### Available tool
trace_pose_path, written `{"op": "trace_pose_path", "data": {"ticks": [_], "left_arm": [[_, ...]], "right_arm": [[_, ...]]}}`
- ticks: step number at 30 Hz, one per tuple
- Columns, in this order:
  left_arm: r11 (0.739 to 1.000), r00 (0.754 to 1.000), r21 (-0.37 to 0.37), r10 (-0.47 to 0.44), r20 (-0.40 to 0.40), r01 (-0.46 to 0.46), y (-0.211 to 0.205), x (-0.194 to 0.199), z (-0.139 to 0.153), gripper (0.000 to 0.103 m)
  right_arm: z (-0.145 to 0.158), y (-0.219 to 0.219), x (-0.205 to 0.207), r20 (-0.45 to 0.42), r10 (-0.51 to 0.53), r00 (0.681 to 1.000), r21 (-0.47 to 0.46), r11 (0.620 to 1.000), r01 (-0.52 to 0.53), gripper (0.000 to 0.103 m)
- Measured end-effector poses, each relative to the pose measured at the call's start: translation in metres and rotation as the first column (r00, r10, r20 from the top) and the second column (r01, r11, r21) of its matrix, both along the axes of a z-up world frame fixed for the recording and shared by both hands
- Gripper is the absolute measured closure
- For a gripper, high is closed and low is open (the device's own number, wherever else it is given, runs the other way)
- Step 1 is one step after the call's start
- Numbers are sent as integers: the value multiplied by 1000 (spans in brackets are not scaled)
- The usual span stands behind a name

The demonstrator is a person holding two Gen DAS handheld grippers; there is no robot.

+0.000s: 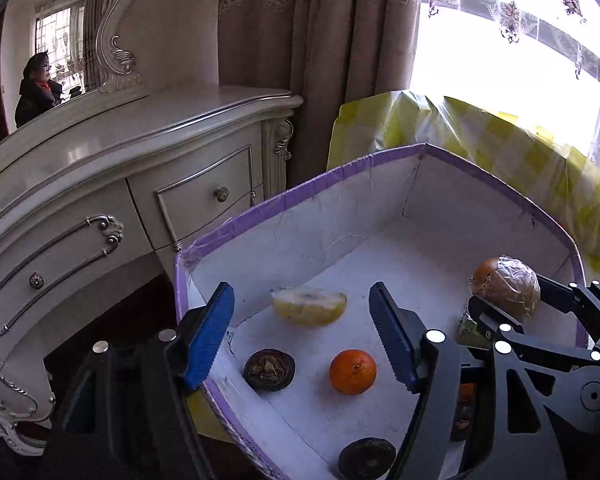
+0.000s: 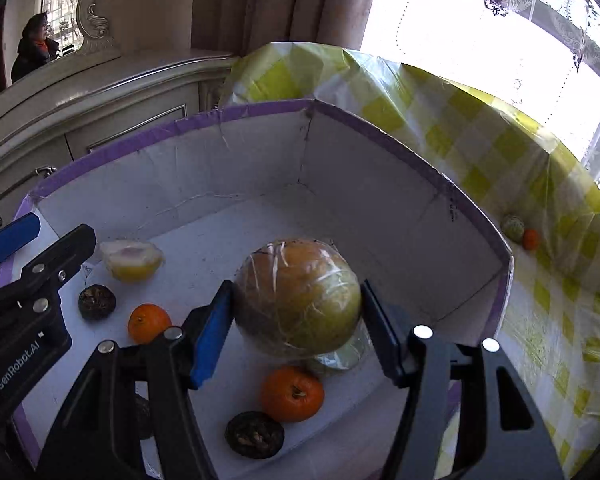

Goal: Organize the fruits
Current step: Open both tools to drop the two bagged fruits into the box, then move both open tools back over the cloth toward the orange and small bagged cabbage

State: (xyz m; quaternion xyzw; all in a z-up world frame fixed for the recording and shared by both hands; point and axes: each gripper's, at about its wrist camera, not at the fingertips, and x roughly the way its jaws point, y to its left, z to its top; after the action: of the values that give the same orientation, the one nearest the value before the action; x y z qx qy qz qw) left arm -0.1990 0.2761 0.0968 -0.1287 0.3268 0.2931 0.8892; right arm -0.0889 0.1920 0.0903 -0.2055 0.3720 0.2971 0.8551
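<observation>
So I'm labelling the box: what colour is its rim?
Purple tape on the box rim, white inside; clearest in the right wrist view.

Glossy plastic film wraps the pomelo [image 2: 298, 300]; the box [image 2: 380, 200] is matt white cardboard; the tablecloth [image 2: 480, 152] looks shiny.

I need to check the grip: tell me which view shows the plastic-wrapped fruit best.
The right wrist view: the wrapped fruit fills the centre between the right tool's blue pads. The left wrist view shows it small, at the right edge, partly hidden by that tool.
</observation>
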Motion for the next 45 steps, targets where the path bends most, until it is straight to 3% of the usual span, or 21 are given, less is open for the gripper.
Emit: {"op": "trace_pose_path", "data": {"ticks": [5,9,12,16,19,23,26,30,33,34,37,40,42,45], "left_arm": [[1000,1000,2,-2,0,2,-5,0,1,21],[999,999,26,29,15,-30,-8,-4,5,16],[997,996,46,56,72,-59,-13,-11,15,16],[982,979,163,59,195,-92,-41,-24,40,16],[963,961,265,-21,277,-55,-78,-27,60,16],[905,913,424,-192,360,23,-142,-26,81,16],[875,872,460,-335,356,148,-184,-10,86,16],[845,801,372,-506,320,385,-226,34,73,16],[785,746,249,-618,249,567,-253,94,43,16],[768,739,198,-640,211,609,-262,118,29,16],[773,765,81,-634,117,629,-278,187,-14,16],[802,801,-7,-596,49,597,-278,241,-50,16],[824,828,-82,-560,29,561,-269,264,-68,16],[834,851,-181,-525,26,521,-251,283,-78,16]], "right_arm": [[3,-9,3,4,-24,1000,17,1000,24,26],[7,-18,4,-1,-18,1000,65,998,18,23],[15,-28,-4,50,4,999,119,993,-10,19],[26,-52,-15,131,22,991,208,977,-49,13],[37,-84,-21,196,-11,981,292,955,-48,9],[45,-151,-18,241,-140,960,428,904,25,2],[37,-202,0,209,-262,942,449,881,146,2],[10,-274,36,131,-455,881,417,831,368,2],[-14,-325,72,59,-576,815,347,778,524,2],[-22,-341,83,43,-604,796,332,760,558,2],[-40,-377,120,2,-656,755,287,723,628,2],[-54,-395,153,-46,-662,748,266,714,648,8],[-61,-395,173,-54,-650,758,254,726,640,9],[-64,-380,204,-63,-604,795,233,765,600,10]]}}
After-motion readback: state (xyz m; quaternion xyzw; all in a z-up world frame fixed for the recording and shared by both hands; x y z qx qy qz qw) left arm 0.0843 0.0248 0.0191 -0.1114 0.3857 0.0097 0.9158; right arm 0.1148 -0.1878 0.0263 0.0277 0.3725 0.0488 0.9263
